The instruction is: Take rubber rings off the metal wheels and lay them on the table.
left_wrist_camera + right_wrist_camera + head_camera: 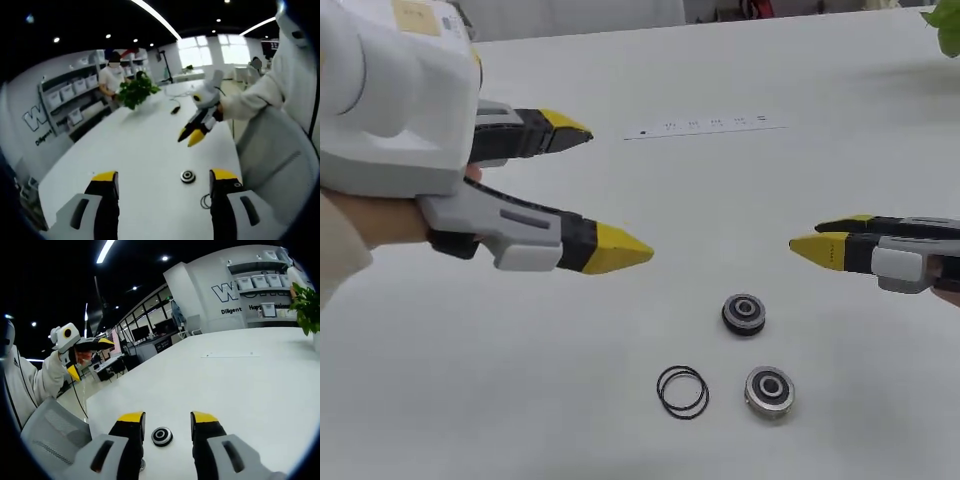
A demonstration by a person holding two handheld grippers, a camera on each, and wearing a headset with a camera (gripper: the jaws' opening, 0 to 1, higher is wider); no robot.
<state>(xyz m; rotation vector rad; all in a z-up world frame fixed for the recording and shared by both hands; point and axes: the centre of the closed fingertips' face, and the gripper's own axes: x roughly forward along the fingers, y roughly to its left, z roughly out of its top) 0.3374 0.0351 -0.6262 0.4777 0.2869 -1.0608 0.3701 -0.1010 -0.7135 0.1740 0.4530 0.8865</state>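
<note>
A wheel [743, 313] with a black rubber rim stands on the white table [520, 380]. A barer metal wheel [769, 389] lies nearer me. Two loose black rubber rings [682, 391] overlap on the table to its left. My left gripper [605, 190] hovers open above the table's left, holding nothing. My right gripper [830, 238] comes in from the right, level with the wheels' far side. In its own view the right gripper [167, 420] stands open, with the black-rimmed wheel [161, 436] on the table ahead between its jaws. The left gripper view shows that wheel [188, 176] and the right gripper [195, 135].
A thin printed strip [705, 127] lies on the far part of the table. A green plant [948, 25] stands at the far right corner. A person [112, 75] stands by shelves beyond the table. A grey chair back [50, 430] is at the near side.
</note>
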